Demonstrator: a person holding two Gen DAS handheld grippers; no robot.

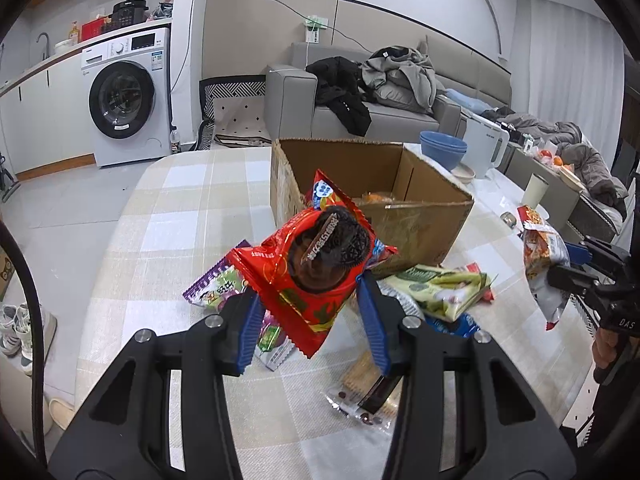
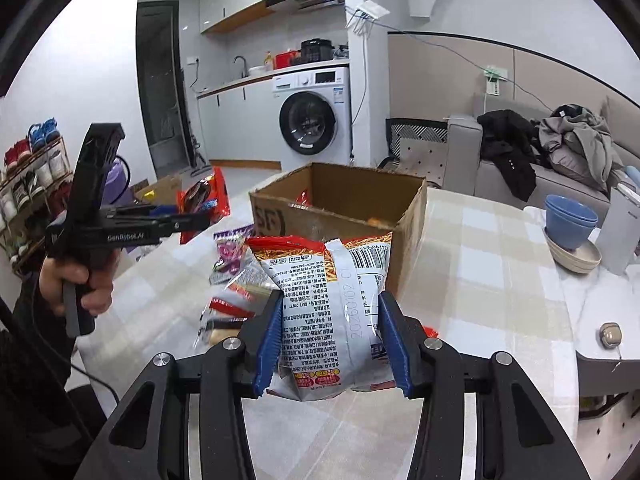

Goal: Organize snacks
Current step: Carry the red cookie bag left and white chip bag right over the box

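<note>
Left gripper (image 1: 310, 316) clamping red cookie packet (image 1: 316, 268), right gripper (image 2: 330, 344) clamping noodle bag (image 2: 328, 304), both hanging above table (image 1: 180, 208) before cardboard box (image 1: 400, 208). Advice: carrying each clear over rim before releasing, one at a time.

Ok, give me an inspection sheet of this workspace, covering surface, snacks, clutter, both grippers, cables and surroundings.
Surface: table with a checked cloth.
Job's things: open cardboard box; loose snack packets lying beside it.
Clutter: blue bowls, white kettle.
Grippers: left gripper shut on a red cookie packet, lifted; right gripper shut on a noodle packet, lifted.
Cables: blue cable along the wall.
Surroundings: washing machine, sofa with clothes, shoe rack.
</note>
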